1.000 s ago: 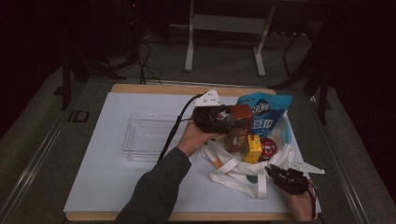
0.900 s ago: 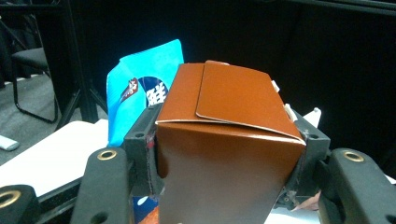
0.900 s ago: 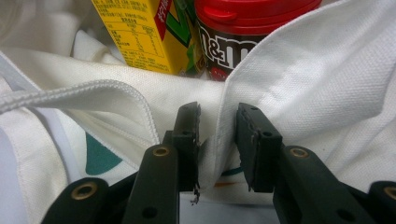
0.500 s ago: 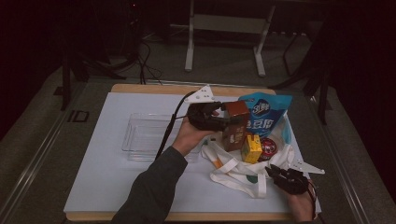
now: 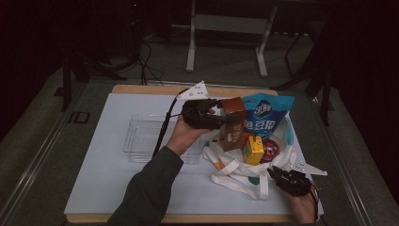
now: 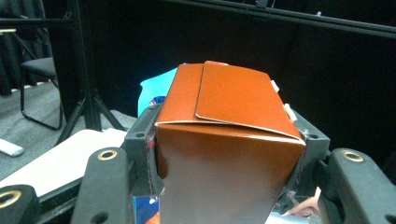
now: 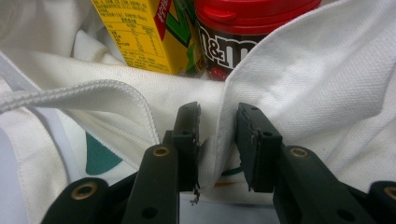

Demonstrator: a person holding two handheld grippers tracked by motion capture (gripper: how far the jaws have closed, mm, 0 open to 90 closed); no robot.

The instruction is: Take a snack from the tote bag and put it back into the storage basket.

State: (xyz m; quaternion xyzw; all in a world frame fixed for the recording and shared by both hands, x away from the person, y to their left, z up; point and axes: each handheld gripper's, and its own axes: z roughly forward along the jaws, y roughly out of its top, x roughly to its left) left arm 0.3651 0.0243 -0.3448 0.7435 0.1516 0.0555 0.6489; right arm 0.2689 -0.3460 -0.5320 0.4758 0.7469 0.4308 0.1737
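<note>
- Desk (image 5: pixel 108 188): white top, wooden edge showing at the far and near sides.
- White cloth bag (image 5: pixel 235 176): lies open at the right half of the desk, near the near edge; handles spread toward the middle.
- Clear plastic tray (image 5: pixel 141 136): left of desk centre, just beside the left forearm.
- Blue snack pouch (image 5: pixel 266 117): stands in the bag toward the far edge, just right of the carton.
- Brown carton (image 5: pixel 233 122): upright, lifted above the bag's mouth, clamped by its sides in the left gripper (image 5: pixel 214 115); in the left gripper view both jaws press its side walls, top flap facing the camera.
- Yellow juice box (image 5: pixel 254 149): in the bag, touching the red-lidded M&M's tub (image 5: pixel 270 148).
- Right gripper (image 5: pixel 277 175): near right corner, jaws pinching a fold of the bag's cloth.
</note>
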